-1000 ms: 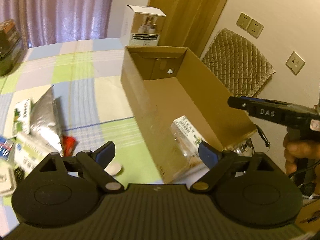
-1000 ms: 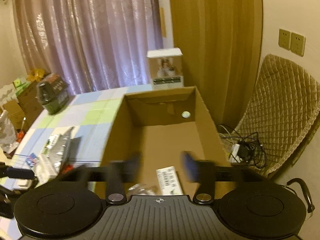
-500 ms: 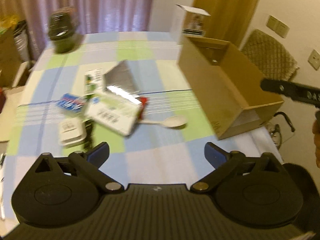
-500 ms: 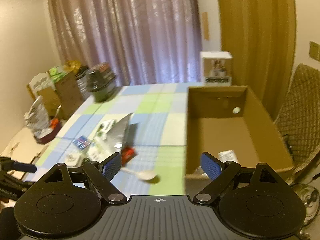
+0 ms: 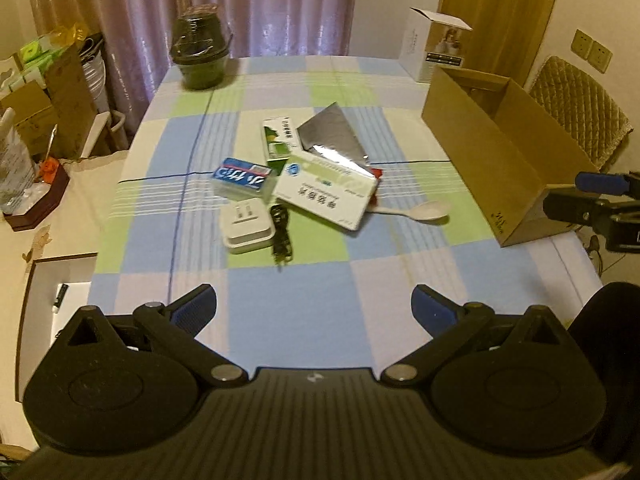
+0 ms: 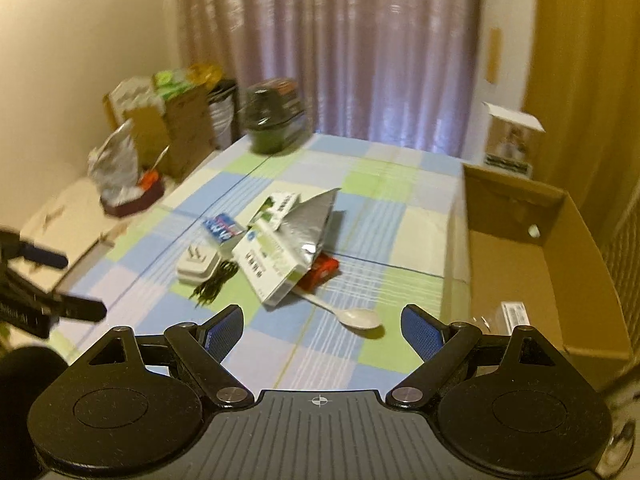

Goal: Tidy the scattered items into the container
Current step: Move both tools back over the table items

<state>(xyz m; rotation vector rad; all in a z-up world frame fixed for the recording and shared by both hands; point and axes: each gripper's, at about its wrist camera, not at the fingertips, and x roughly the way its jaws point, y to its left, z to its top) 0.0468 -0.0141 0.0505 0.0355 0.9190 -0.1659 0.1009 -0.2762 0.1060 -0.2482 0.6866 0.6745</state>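
Observation:
An open cardboard box (image 5: 496, 148) stands at the table's right edge; in the right wrist view (image 6: 532, 264) it holds a small white packet (image 6: 513, 314). A pile lies mid-table: a white-green box (image 5: 328, 192), silver foil pouch (image 5: 332, 136), green-white carton (image 5: 278, 138), blue packet (image 5: 240, 176), white plug adapter (image 5: 246, 228), black cable (image 5: 282, 240), red packet (image 6: 322, 270) and white spoon (image 5: 420, 211). My left gripper (image 5: 314, 310) is open and empty, above the near table edge. My right gripper (image 6: 322, 330) is open and empty, near the spoon (image 6: 352, 316) and box.
A dark lidded jar (image 5: 200, 54) stands at the far left of the checked tablecloth (image 5: 304, 304). A white carton (image 5: 434, 48) stands behind the cardboard box. A quilted chair (image 5: 580, 116) is at the right. Boxes and bags (image 6: 160, 128) crowd the left side.
Both grippers have pulled back from over the cardboard box and swung left toward the pile. The right gripper's jaws were blurred a second ago and stand wide open now.

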